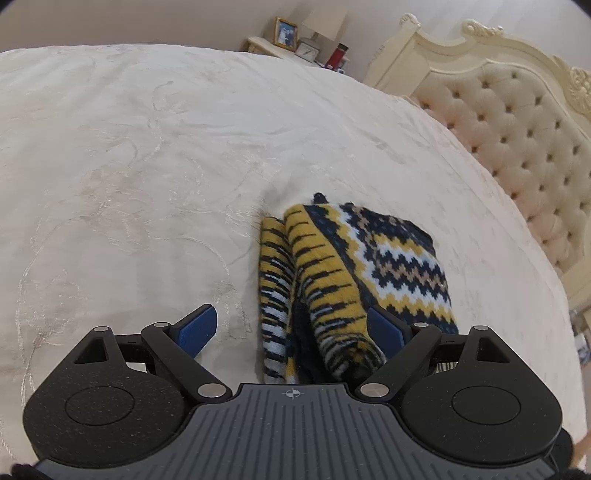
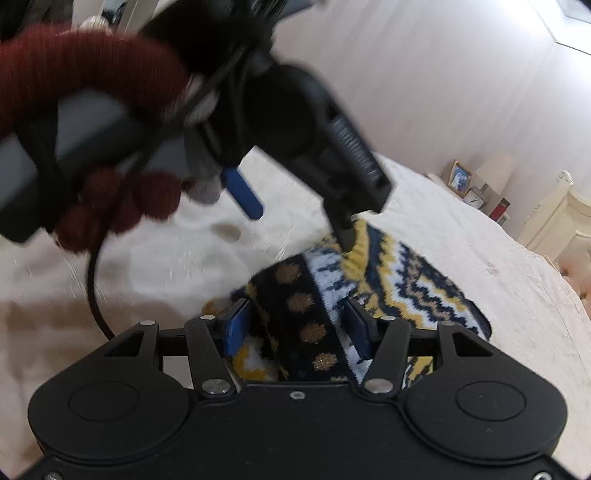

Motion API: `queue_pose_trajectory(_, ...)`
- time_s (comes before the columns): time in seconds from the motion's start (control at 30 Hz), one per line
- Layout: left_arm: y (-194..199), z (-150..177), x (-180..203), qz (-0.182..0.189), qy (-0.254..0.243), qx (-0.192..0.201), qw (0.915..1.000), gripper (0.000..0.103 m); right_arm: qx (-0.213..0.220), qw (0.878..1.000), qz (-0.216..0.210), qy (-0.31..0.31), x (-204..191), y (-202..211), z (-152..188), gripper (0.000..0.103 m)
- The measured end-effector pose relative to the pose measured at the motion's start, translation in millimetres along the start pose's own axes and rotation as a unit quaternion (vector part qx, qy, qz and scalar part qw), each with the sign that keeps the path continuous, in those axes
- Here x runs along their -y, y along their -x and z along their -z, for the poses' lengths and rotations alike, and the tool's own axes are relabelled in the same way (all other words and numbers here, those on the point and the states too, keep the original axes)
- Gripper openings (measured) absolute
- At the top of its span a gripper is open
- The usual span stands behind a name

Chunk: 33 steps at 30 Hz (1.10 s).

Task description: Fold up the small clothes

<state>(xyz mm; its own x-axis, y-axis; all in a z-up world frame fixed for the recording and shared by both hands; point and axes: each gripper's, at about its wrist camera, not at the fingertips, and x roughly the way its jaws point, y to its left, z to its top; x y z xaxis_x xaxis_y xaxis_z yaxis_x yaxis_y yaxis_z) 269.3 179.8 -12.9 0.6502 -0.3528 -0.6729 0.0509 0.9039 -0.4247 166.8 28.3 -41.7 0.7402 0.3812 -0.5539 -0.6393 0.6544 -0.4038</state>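
Right wrist view: right gripper [image 2: 293,328] has its jaws partly closed around a fold of the patterned knit piece [image 2: 391,291], looks pinched but can't swear to it. Left gripper [image 1: 295,326] is wide open, holding nothing, one pad touching the knit [image 1: 369,266]. It lies bunched on the bedspread [image 1: 129,166], so I'd say roughly half-folded, final tidy fold left.

I see a cream embroidered bedspread [image 1: 147,155] running up to a cream button-tufted headboard with a carved frame [image 1: 517,122]. Beyond it, a pale bedside table [image 1: 266,45] carries a gold-framed photograph [image 1: 286,33], a small clock [image 1: 307,51] and a red cylindrical container [image 1: 337,56].
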Motion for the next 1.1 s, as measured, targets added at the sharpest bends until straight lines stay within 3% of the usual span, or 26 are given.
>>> queue_pose_trajectory(0.03, 1, 0, 2, 0.000, -0.005, 0.002, 1.0000, 0.088, 0.002, 1.000, -0.007, -0.010, 3, 1, -1, 0.013)
queue_pose_trajectory(0.17, 11, -1, 14, -0.011, -0.038, 0.025, 0.9989, 0.088, 0.042, 0.994, -0.035, -0.093, 26, 25, -5, 0.014)
queue_pose_trajectory(0.3, 18, 0, 27, -0.015, -0.070, 0.052, 0.9961, 0.088, 0.012, 0.993, -0.084, -0.084, 16, 19, 2, 0.014)
queue_pose_trajectory(0.4, 5, 6, 31, -0.020, -0.089, 0.032, 0.9953, 0.088, -0.005, 0.993, -0.092, -0.067, 4, 7, 10, 0.018)
queue_pose_trajectory(0.5, -13, 10, 28, -0.055, -0.100, 0.010, 0.9934, 0.088, 0.002, 0.991, -0.098, -0.094, 12, 7, 11, 0.026)
queue_pose_trajectory(0.57, -27, 13, 23, -0.082, -0.108, -0.009, 0.9907, 0.089, 0.004, 0.989, -0.106, -0.099, 20, 11, 13, 0.040)
queue_pose_trajectory(0.67, -36, 15, 10, -0.068, -0.084, -0.018, 0.9940, 0.089, 0.000, 0.989, -0.117, -0.096, 30, 22, 22, 0.058)
queue_pose_trajectory(0.8, -36, 9, 6, -0.065, -0.072, -0.022, 0.9950, 0.090, -0.012, 0.987, -0.111, -0.119, 61, 30, 36, 0.059)
queue_pose_trajectory(0.93, -35, 8, 8, -0.072, -0.072, -0.023, 0.9946, 0.090, -0.003, 0.980, -0.088, -0.179, 102, 38, 46, 0.068)
queue_pose_trajectory(1.1, -37, 7, 9, -0.076, -0.069, -0.024, 0.9944, 0.090, 0.012, 0.958, -0.056, -0.280, 155, 27, 53, 0.077)
